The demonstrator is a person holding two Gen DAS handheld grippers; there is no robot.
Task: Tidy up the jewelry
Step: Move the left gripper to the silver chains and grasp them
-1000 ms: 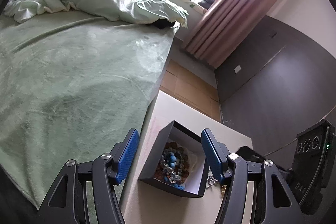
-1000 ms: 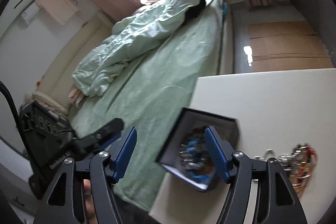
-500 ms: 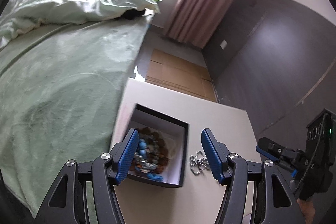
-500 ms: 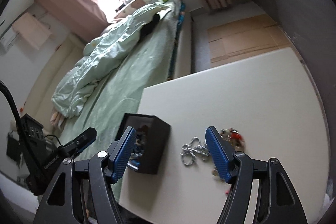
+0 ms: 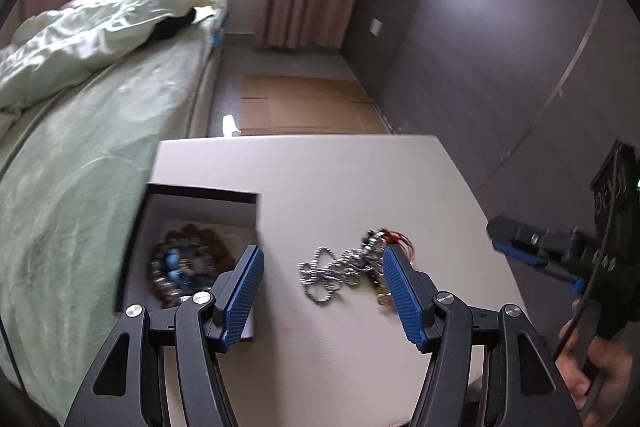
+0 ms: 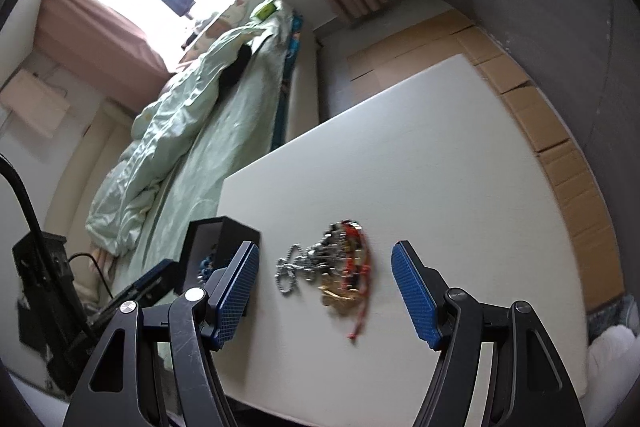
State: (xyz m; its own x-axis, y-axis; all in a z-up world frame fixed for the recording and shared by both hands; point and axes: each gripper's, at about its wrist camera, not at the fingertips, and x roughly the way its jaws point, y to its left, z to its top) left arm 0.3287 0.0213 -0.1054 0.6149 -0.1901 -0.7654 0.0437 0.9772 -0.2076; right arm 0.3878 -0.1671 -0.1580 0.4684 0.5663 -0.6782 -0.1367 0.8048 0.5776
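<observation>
A black open box with a white lining stands at the left edge of the white table; bead bracelets lie inside it. A loose pile of jewelry, with a silver chain, gold pieces and a red cord, lies on the table right of the box. My left gripper is open and empty above the near end of the pile. My right gripper is open and empty, with the pile between its fingers ahead. The box also shows in the right wrist view.
A bed with a green blanket runs along the table's left side. Cardboard sheets lie on the floor beyond the table. A dark wardrobe wall stands to the right. The right gripper body shows at the table's right edge.
Both views have swung right, from the box to the loose jewelry pile. Both grippers stay open and empty.
</observation>
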